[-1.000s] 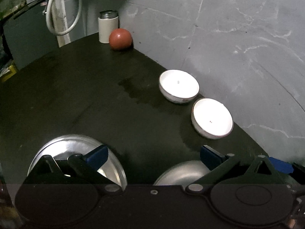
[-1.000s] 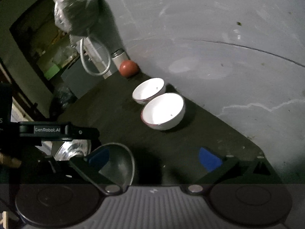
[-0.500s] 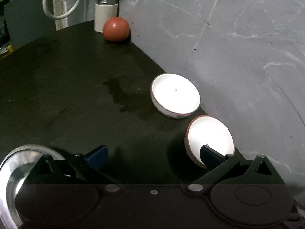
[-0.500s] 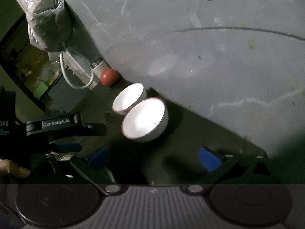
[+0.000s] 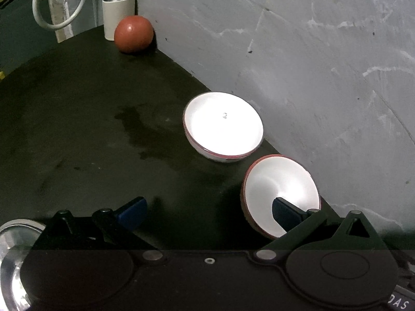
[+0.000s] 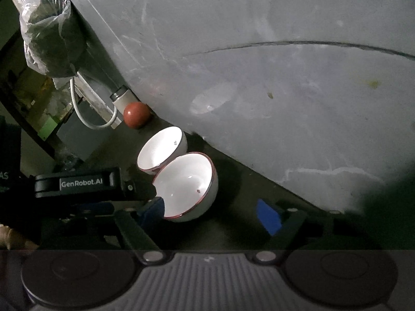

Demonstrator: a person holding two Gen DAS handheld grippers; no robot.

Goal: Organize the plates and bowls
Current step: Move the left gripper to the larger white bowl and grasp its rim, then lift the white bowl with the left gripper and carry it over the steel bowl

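Two white bowls with red rims stand on the dark table (image 5: 77,119) by the grey wall. The far bowl (image 5: 223,125) sits flat. The near bowl (image 5: 281,194) is tilted toward me. My left gripper (image 5: 207,212) is open, with its right finger (image 5: 285,213) inside the near bowl and its left finger (image 5: 132,211) outside over the table. In the right wrist view both the near bowl (image 6: 188,186) and the far bowl (image 6: 162,154) show. My right gripper (image 6: 210,215) is open and empty, just below the near bowl. A steel plate (image 5: 15,254) lies at the lower left.
A red-brown ball (image 5: 133,37) and a white canister (image 5: 118,13) stand at the table's far corner. A white cable (image 5: 59,2) hangs behind them. A plastic-wrapped bundle (image 6: 49,33) hangs on the wall. A damp patch (image 5: 140,132) marks the tabletop.
My left gripper moved forward and right, away from the steel plates, and its right finger went into the near bowl, which tipped up. The right gripper moved closer to that bowl.
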